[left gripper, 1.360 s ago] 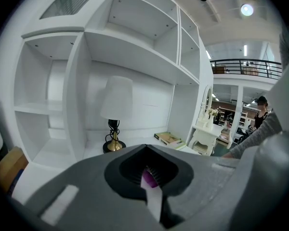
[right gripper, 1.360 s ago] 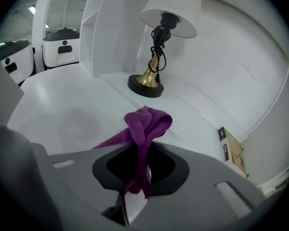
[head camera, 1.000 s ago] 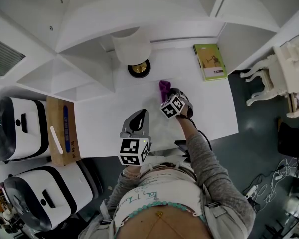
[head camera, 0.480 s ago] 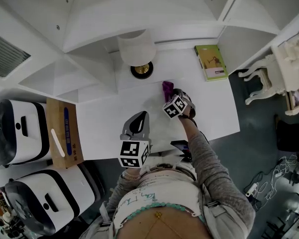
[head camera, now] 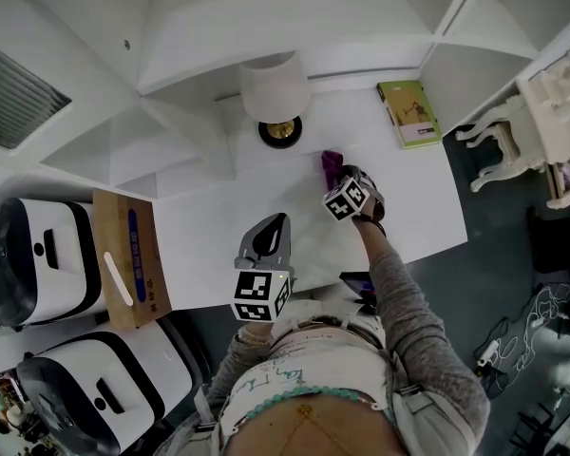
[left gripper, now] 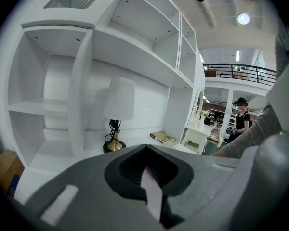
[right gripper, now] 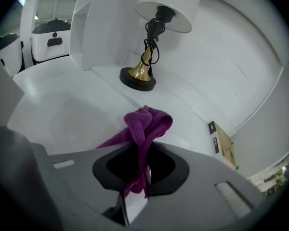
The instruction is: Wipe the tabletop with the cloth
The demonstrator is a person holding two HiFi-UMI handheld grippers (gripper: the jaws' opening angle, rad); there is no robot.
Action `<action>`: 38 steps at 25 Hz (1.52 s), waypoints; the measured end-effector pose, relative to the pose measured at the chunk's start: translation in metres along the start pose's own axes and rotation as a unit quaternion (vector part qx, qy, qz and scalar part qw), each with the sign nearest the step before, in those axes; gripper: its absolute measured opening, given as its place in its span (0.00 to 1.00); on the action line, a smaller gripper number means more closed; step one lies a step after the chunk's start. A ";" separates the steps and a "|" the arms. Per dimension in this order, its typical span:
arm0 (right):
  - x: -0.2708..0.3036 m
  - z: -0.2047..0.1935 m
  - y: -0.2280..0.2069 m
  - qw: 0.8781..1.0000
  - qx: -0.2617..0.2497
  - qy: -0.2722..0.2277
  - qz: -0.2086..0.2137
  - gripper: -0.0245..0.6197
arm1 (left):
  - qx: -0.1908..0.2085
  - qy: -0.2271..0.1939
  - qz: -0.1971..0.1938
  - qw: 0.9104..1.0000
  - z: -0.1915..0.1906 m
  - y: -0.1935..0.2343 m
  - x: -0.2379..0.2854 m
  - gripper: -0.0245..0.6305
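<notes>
A purple cloth (head camera: pixel 330 165) rests bunched on the white tabletop (head camera: pixel 209 226), just right of the lamp's base. My right gripper (head camera: pixel 338 179) is shut on it. In the right gripper view the cloth (right gripper: pixel 145 124) rises in a knot from between the closed jaws of that gripper (right gripper: pixel 137 179) and touches the tabletop (right gripper: pixel 62 109). My left gripper (head camera: pixel 269 234) hovers over the table's front edge, left of and nearer to me than the cloth. The left gripper view shows its jaws (left gripper: pixel 149 189) shut with nothing between them.
A white-shaded lamp (head camera: pixel 277 98) with a brass base stands at the back, against white shelving (head camera: pixel 185 55). A green book (head camera: pixel 408 112) lies at the back right. A cardboard box (head camera: pixel 131 269) and two white machines (head camera: pixel 33 255) sit left of the table. A white ornate chair (head camera: pixel 541 112) stands at the right.
The head view has drifted slightly. The cloth and both grippers keep nearly the same places relative to the lamp.
</notes>
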State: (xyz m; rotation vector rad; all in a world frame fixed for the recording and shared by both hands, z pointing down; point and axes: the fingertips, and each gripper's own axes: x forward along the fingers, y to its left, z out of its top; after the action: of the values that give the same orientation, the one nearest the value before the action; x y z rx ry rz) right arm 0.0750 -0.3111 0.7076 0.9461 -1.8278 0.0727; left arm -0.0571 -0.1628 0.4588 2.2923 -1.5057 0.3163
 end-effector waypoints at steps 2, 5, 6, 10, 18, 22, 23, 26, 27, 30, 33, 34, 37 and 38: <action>-0.001 0.001 -0.001 1.000 0.001 -0.003 -0.001 0.15 | -0.002 0.001 -0.001 1.000 -0.001 0.001 0.000 0.04; -0.001 0.002 0.000 1.000 0.000 -0.005 0.007 0.15 | -0.001 -0.001 0.003 1.000 0.000 -0.001 0.001 0.04; -0.001 0.002 0.001 1.000 -0.001 -0.005 0.011 0.15 | 0.000 -0.002 0.005 1.000 0.000 -0.003 0.003 0.04; -0.002 0.000 0.000 1.000 -0.013 -0.013 0.014 0.15 | -0.004 -0.007 0.015 1.000 0.006 -0.019 0.008 0.04; -0.002 -0.010 -0.011 0.999 -0.027 -0.026 0.039 0.16 | -0.004 -0.006 0.031 0.999 0.009 -0.055 0.026 0.04; -0.004 -0.021 -0.024 0.998 -0.022 -0.029 0.043 0.16 | -0.005 -0.003 0.037 0.999 0.008 -0.069 0.034 0.04; -0.004 -0.025 -0.028 0.998 -0.021 -0.029 0.042 0.16 | -0.004 -0.002 0.038 0.999 0.007 -0.073 0.037 0.04; -0.003 -0.036 -0.040 0.999 -0.016 -0.029 0.041 0.16 | -0.001 0.001 0.036 0.999 0.007 -0.084 0.044 0.04; -0.003 -0.039 -0.044 0.999 -0.015 -0.030 0.041 0.16 | 0.000 0.002 0.034 0.999 0.007 -0.088 0.047 0.04; -0.007 -0.046 -0.052 0.998 -0.013 -0.030 0.045 0.16 | 0.003 0.003 0.032 0.999 0.007 -0.099 0.052 0.04; -0.008 -0.050 -0.057 0.998 -0.011 -0.032 0.045 0.16 | 0.004 0.003 0.034 0.999 0.007 -0.107 0.055 0.04; -0.008 -0.052 -0.059 0.998 -0.012 -0.032 0.044 0.16 | 0.005 0.003 0.034 0.999 0.007 -0.109 0.056 0.04; -0.007 -0.059 -0.066 0.999 -0.013 -0.031 0.037 0.16 | 0.005 0.004 0.036 0.999 0.006 -0.116 0.059 0.04; -0.007 -0.062 -0.068 0.999 -0.011 -0.031 0.037 0.16 | 0.005 0.004 0.037 0.999 0.006 -0.119 0.060 0.04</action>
State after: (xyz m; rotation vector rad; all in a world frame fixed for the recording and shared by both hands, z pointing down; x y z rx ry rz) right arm 0.1659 -0.3260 0.7059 0.8733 -1.9168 0.0701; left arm 0.0755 -0.1732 0.4542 2.2445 -1.5902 0.3529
